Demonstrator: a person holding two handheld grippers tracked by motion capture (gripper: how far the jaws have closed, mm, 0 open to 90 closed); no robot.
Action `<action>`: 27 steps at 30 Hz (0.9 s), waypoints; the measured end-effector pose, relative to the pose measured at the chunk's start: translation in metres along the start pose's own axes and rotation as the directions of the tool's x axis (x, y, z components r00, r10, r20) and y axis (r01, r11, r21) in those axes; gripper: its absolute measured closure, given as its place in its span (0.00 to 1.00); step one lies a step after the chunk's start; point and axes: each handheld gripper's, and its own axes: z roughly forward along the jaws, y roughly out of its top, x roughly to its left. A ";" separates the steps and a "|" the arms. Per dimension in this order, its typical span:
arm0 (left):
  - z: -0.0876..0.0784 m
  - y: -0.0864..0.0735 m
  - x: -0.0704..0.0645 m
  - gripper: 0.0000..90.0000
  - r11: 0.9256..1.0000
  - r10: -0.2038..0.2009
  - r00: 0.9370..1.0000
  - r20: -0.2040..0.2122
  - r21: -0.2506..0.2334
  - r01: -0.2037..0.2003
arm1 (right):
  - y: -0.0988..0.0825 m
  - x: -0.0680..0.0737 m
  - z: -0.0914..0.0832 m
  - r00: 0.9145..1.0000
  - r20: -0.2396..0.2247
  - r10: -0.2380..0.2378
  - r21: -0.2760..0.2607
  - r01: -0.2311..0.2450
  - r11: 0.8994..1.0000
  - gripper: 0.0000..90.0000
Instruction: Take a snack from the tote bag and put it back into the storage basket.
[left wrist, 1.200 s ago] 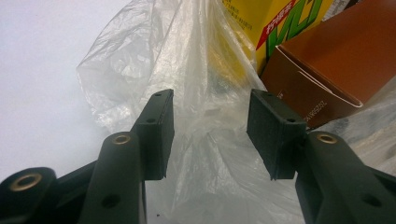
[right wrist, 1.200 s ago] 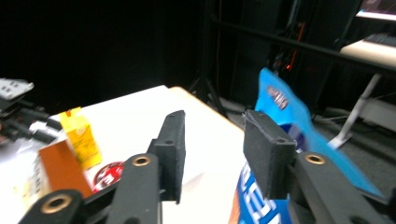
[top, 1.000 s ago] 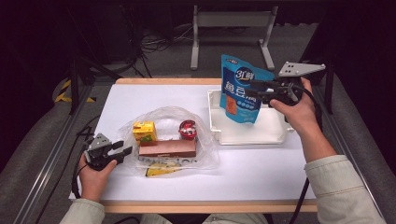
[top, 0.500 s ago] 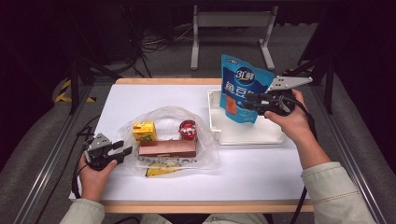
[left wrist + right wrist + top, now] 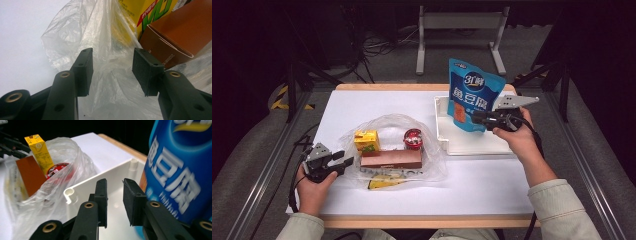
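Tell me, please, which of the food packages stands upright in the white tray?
The blue pouch: it stands in the tray beside the right gripper, while the yellow carton, brown box and red tub sit in the plastic bag.

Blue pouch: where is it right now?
In the high view the blue pouch stands upright in the white tray on the table's right side, just left of the right gripper; the bagged groceries lie farther left.
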 end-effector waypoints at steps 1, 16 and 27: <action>0.000 0.000 0.000 0.57 1.000 0.000 1.000 0.000 0.000 0.000 | 0.000 0.000 0.000 1.000 0.000 0.000 0.000 0.000 1.000 0.82; 0.000 0.000 0.000 0.57 1.000 0.002 1.000 0.000 0.002 -0.002 | -0.033 -0.016 0.015 0.995 0.010 0.096 -0.018 -0.095 0.995 0.95; 0.000 0.000 0.000 0.57 1.000 0.002 1.000 -0.001 0.001 -0.002 | -0.042 -0.028 0.021 0.995 0.077 0.059 -0.045 -0.056 0.997 1.00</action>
